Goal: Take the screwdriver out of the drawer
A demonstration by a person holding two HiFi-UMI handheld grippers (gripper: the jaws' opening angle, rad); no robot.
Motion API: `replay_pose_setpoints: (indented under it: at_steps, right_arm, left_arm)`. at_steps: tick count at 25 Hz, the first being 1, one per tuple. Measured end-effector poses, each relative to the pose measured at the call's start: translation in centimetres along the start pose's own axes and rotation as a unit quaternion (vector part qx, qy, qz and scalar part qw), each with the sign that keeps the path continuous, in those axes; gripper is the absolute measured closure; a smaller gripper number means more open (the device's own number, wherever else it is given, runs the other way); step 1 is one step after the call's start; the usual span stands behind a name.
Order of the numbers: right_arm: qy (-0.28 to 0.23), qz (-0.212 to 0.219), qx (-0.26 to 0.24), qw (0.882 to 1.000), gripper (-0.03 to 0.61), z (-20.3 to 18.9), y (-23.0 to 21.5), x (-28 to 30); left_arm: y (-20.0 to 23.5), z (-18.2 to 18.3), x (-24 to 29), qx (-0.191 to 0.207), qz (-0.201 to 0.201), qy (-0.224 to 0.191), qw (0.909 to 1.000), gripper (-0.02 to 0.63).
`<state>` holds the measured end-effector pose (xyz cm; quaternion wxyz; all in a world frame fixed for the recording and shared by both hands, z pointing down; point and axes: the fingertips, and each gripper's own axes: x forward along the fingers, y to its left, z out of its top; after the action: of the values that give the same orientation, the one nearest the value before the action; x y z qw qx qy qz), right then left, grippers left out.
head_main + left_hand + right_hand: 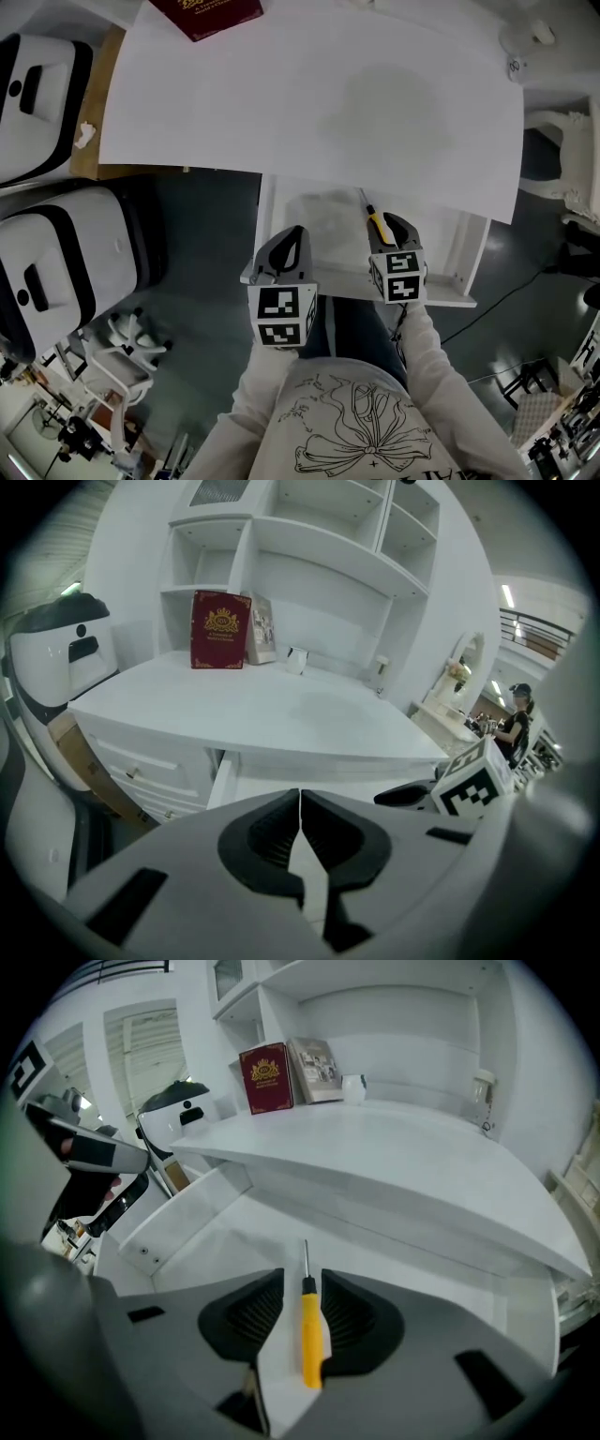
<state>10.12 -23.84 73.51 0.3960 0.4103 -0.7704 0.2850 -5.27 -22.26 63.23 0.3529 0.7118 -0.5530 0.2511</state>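
- Desk (pixel 309 94) in white spreads above the drawer, with a red book (pixel 208 13) at its far edge. Shelving rises behind it and dark floor shows below the drawer.
- Drawer (pixel 448 298), also white, stands pulled out from under the desk's front edge. Its floor looks smooth and hard.
- Left gripper (pixel 291 239) hovers at the drawer's front left corner, its jaws drawn together on nothing.
- Right gripper (pixel 396 225) dips into the drawer's right half. Its jaws stand apart on either side of the screwdriver, and their pads are not seen pressing on it.
- Screwdriver (pixel 310 1335) lies flat on the drawer's floor, right of centre, with its thin shaft pointing toward the drawer's back. It appears light and rigid. The yellow handle is probably slick plastic and may roll on the hard floor. The middle of the handle looks the surest place to grip, rather than the slim shaft.
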Motion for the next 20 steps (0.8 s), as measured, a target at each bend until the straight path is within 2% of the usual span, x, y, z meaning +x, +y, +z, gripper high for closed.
replay_pose_setpoints:
  at_steps: [20]
  right_arm:
    - [0.070, 0.005, -0.031, 0.997, 0.489, -4.1, -0.8, 5.1]
  left_arm:
    - [1.5, -2.8, 1.1, -0.041, 0.027, 0.018, 0.9986, 0.604]
